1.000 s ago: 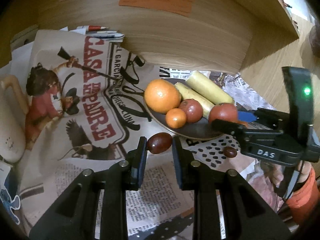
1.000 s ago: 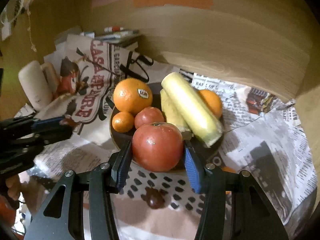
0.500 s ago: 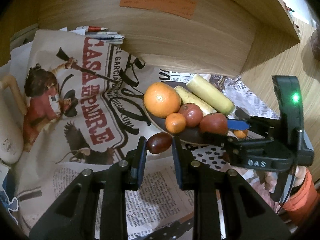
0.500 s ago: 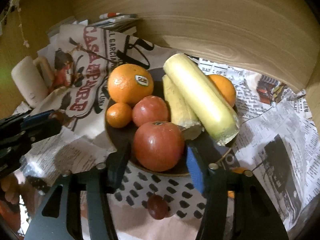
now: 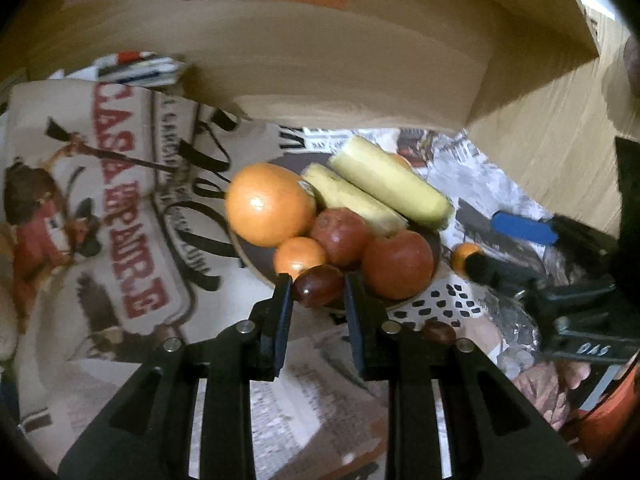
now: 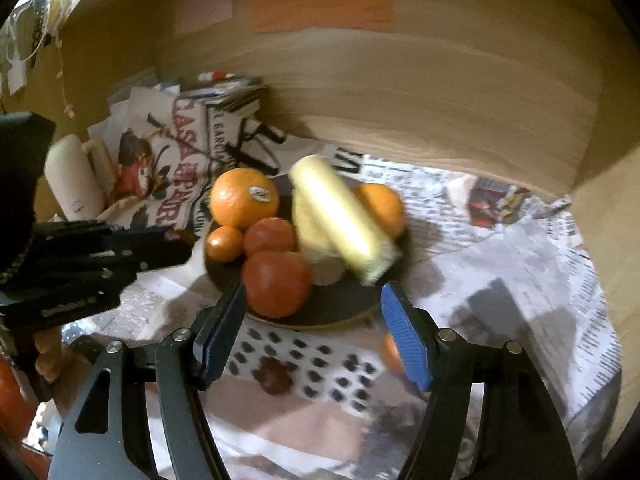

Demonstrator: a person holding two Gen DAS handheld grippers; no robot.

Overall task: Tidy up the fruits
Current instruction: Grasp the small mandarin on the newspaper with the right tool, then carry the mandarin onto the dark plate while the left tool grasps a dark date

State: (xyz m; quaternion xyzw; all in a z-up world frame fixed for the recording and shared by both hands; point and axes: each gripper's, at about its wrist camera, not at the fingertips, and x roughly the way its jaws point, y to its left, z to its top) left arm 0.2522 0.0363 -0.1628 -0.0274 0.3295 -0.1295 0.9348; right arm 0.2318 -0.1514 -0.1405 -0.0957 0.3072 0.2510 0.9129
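Observation:
My left gripper [image 5: 316,292] is shut on a small dark red fruit [image 5: 320,288], held just at the near rim of the dark plate [image 5: 250,264]. The plate carries a large orange [image 5: 268,204], a mandarin [image 5: 300,256], two red fruits and two long pale yellow fruits [image 5: 384,188]. In the right wrist view my right gripper [image 6: 313,294] stands at the plate's [image 6: 348,304] front edge with its jaws opening. The big red fruit [image 6: 276,284] rests free on the plate beside the left pad, which does not press on it.
Newspaper and a printed cloth [image 5: 120,208] cover the surface under a wooden shelf wall [image 6: 400,92]. A loose dark fruit [image 6: 274,376] and a small orange [image 6: 392,350] lie on spotted paper near the right gripper. A white mug [image 6: 74,176] stands far left.
The right gripper's jaws spread off the big red fruit, leaving it on the plate, and pulled back. The left gripper carried the dark fruit rightward to the plate's rim.

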